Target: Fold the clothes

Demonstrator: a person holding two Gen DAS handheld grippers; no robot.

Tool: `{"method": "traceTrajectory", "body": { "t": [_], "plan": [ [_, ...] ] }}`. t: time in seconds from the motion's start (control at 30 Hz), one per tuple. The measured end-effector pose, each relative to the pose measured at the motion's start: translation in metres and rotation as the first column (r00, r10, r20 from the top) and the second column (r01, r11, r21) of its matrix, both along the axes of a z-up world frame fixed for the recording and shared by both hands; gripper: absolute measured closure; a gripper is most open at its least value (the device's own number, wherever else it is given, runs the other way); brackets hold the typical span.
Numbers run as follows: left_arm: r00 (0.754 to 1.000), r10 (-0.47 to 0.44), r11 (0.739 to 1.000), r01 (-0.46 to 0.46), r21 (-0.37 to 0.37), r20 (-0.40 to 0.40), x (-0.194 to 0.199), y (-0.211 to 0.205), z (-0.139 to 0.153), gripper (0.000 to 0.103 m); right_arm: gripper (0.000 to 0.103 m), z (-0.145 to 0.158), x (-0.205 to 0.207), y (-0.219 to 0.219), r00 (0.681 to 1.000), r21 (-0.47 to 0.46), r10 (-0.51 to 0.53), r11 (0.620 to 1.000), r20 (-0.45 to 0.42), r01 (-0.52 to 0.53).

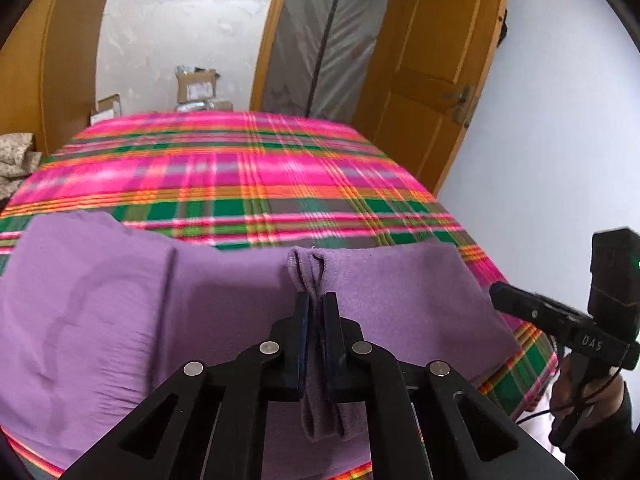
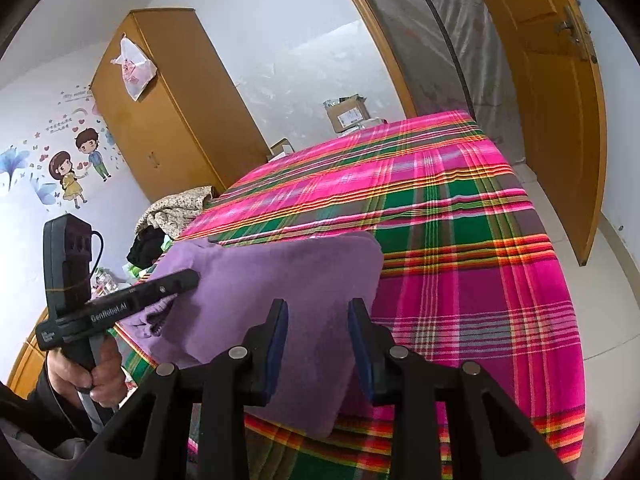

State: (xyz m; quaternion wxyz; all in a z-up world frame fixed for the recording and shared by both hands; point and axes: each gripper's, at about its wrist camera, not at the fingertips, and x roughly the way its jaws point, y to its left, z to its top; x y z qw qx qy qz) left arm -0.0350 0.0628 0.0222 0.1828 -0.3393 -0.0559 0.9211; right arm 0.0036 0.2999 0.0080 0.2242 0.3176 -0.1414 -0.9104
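A purple garment [image 1: 92, 300] lies spread over the near part of the bed, with one side folded over. My left gripper [image 1: 316, 300] is shut on a bunched ridge of its cloth, which hangs down between the fingers. In the right wrist view the left gripper [image 2: 188, 280] lifts a corner of the purple garment [image 2: 280, 272] at the bed's near left edge. My right gripper [image 2: 318, 308] stands open just above the garment's near right part, with its blue pads [image 2: 278, 344] apart and nothing pinched. In the left wrist view the right gripper [image 1: 498, 294] hovers by the garment's right edge.
The bed wears a pink, green and orange plaid blanket [image 1: 240, 176]. A pile of clothes [image 2: 180, 208] sits at its far left side. A wooden wardrobe [image 2: 172, 112], cardboard boxes [image 1: 198, 88] and an open door [image 1: 432, 80] stand beyond. A hand [image 2: 100, 376] grips the left handle.
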Motion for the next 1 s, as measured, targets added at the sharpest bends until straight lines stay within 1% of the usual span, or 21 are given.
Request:
{"method": "traceTrajectory", "body": {
  "t": [0.1,0.17,0.27,0.33,0.43,0.47,0.53,0.63,0.7,0.73,0.8,0.9,1.0],
  "plan": [
    [0.999,0.033,0.999,-0.032,-0.023,0.011,-0.004,-0.010,-0.002,0.096,0.070,0.000,-0.001,-0.003,1.000,0.007,0.001,1.000,0.000,-0.001],
    [0.998,0.047,0.998,-0.045,-0.042,0.043,-0.009,-0.015,-0.010,0.096,0.070,-0.001,-0.001,-0.006,1.000,0.018,-0.002,1.000,0.003,0.002],
    [0.995,0.043,0.997,-0.038,-0.063,0.090,-0.015,-0.016,-0.024,0.096,0.070,-0.003,-0.005,-0.011,1.000,0.036,-0.008,0.999,0.013,0.007],
    [0.992,0.045,0.997,-0.038,-0.065,0.114,-0.017,-0.017,-0.033,0.096,0.070,-0.004,-0.008,-0.013,1.000,0.052,-0.016,0.999,0.023,0.014],
    [0.994,0.039,0.998,-0.034,-0.054,0.106,-0.016,-0.019,-0.031,0.096,0.071,0.001,-0.011,-0.017,1.000,0.055,-0.022,0.998,0.022,0.021],
    [0.994,0.038,0.998,-0.032,-0.053,0.103,-0.016,-0.020,-0.030,0.096,0.073,0.003,-0.012,-0.019,1.000,0.060,-0.020,0.998,0.016,0.019],
    [0.994,0.034,0.998,-0.029,-0.050,0.103,-0.015,-0.021,-0.029,0.096,0.087,0.007,-0.014,-0.022,1.000,0.072,-0.013,0.997,0.005,0.012],
    [0.994,0.028,0.999,-0.023,-0.048,0.105,-0.015,-0.023,-0.031,0.096,0.088,0.001,-0.020,-0.031,0.999,0.118,-0.001,0.993,0.036,-0.003],
    [0.994,0.025,0.999,-0.020,-0.045,0.109,-0.016,-0.024,-0.031,0.096,0.088,-0.012,-0.027,-0.033,0.996,0.146,-0.016,0.989,0.091,0.002],
    [0.994,0.024,0.999,-0.019,-0.045,0.110,-0.017,-0.024,-0.031,0.096,0.089,-0.017,-0.029,-0.033,0.994,0.145,-0.019,0.989,0.111,0.003],
    [0.994,0.022,0.999,-0.017,-0.045,0.111,-0.018,-0.024,-0.031,0.096,0.090,-0.020,-0.029,-0.031,0.994,0.133,-0.019,0.991,0.110,0.004],
    [0.993,0.021,0.999,-0.016,-0.044,0.114,-0.019,-0.024,-0.032,0.096,0.090,-0.017,-0.027,-0.031,0.994,0.140,-0.020,0.990,0.106,0.005],
    [0.993,0.021,0.999,-0.016,-0.044,0.114,-0.017,-0.023,-0.031,0.096,0.089,-0.013,-0.023,-0.031,0.995,0.139,-0.022,0.990,0.094,0.009]
  ]
}}
